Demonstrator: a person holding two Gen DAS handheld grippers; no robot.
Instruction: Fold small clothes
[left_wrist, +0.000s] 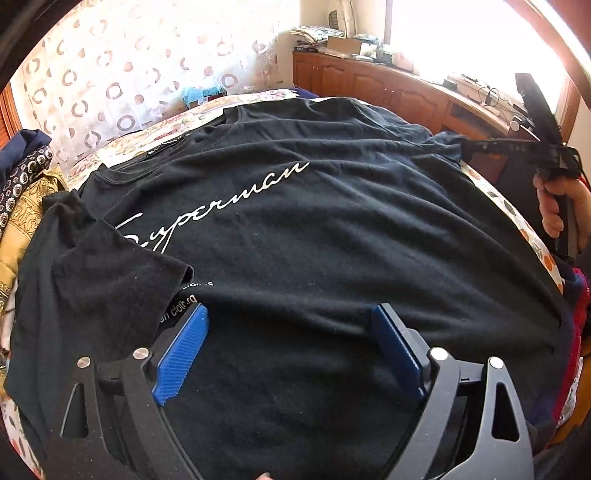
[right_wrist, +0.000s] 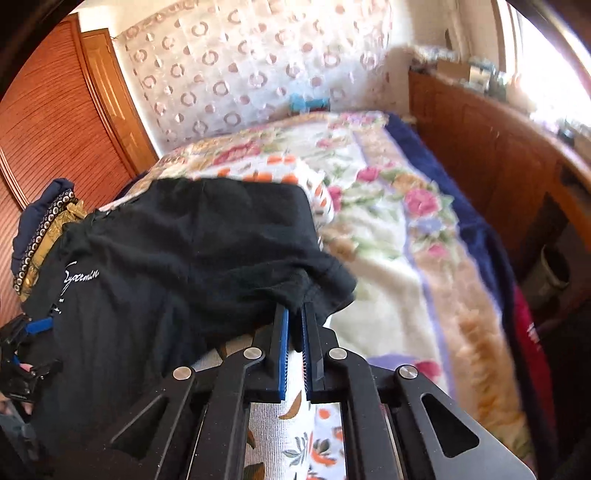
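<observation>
A black T-shirt (left_wrist: 295, 229) with white "Superman" script lies spread on the bed; it also shows in the right wrist view (right_wrist: 166, 258). Its left sleeve (left_wrist: 110, 258) is folded in over the chest. My left gripper (left_wrist: 290, 317) is open, its blue pads just above the shirt's lower part, holding nothing. My right gripper (right_wrist: 294, 314) is shut on the shirt's right sleeve (right_wrist: 325, 284) and lifts it off the bed. The right gripper also shows in the left wrist view (left_wrist: 469, 146) at the shirt's far right edge.
A floral blanket (right_wrist: 388, 258) covers the bed. A pile of clothes (left_wrist: 22, 184) lies at the left edge. A wooden cabinet (left_wrist: 369, 81) with clutter stands along the right side. A patterned curtain (right_wrist: 240, 74) hangs behind, wooden doors (right_wrist: 55, 110) at the left.
</observation>
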